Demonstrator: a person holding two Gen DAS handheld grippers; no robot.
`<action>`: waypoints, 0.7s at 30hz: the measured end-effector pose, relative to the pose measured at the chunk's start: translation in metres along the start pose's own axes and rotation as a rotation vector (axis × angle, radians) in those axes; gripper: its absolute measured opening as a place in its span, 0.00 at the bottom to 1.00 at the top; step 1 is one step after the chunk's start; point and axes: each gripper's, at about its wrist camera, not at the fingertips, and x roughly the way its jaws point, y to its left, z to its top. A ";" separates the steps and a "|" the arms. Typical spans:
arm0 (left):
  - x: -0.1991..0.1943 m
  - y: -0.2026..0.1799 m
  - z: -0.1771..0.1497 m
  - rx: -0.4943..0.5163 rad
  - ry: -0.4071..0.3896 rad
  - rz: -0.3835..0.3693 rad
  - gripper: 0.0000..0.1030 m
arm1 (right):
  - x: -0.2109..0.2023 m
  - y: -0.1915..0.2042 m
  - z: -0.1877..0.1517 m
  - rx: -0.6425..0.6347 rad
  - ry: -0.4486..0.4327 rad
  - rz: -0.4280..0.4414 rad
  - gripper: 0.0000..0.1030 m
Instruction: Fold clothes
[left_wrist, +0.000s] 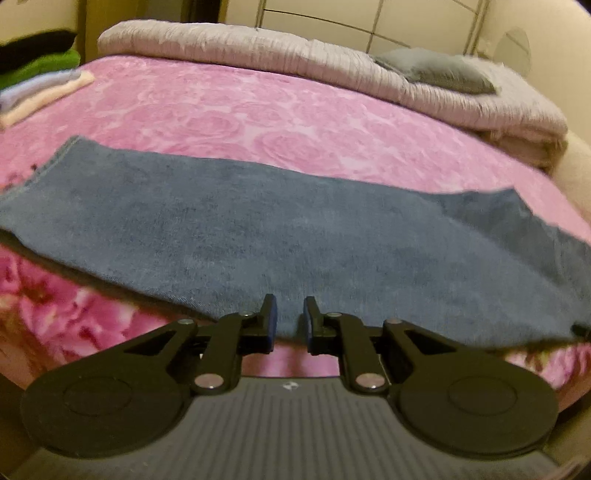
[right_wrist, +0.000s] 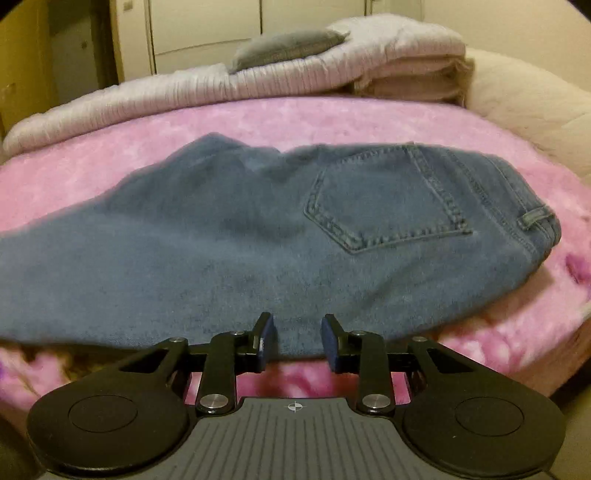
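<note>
The jeans (right_wrist: 229, 243) lie folded lengthwise along the near edge of the bed (left_wrist: 295, 122), legs stacked, back pocket (right_wrist: 384, 206) up toward the right end, probably so they can be folded across next. The left hand-held gripper (left_wrist: 290, 321) hangs at the near edge of the denim, jaws slightly parted, pinching nothing. The right hand-held gripper (right_wrist: 298, 339) is spread wider, also empty. Folded clothes (left_wrist: 40, 85) sit at the bed's far left corner.
</note>
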 end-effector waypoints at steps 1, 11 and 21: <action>-0.004 -0.004 0.001 0.010 0.000 -0.002 0.17 | -0.003 0.004 0.001 -0.002 0.004 0.000 0.31; -0.034 -0.047 0.023 0.126 0.001 -0.128 0.24 | -0.032 -0.001 0.017 0.137 0.016 0.080 0.31; 0.046 -0.105 0.082 0.257 0.086 -0.336 0.26 | 0.000 -0.069 0.069 0.099 0.020 0.020 0.31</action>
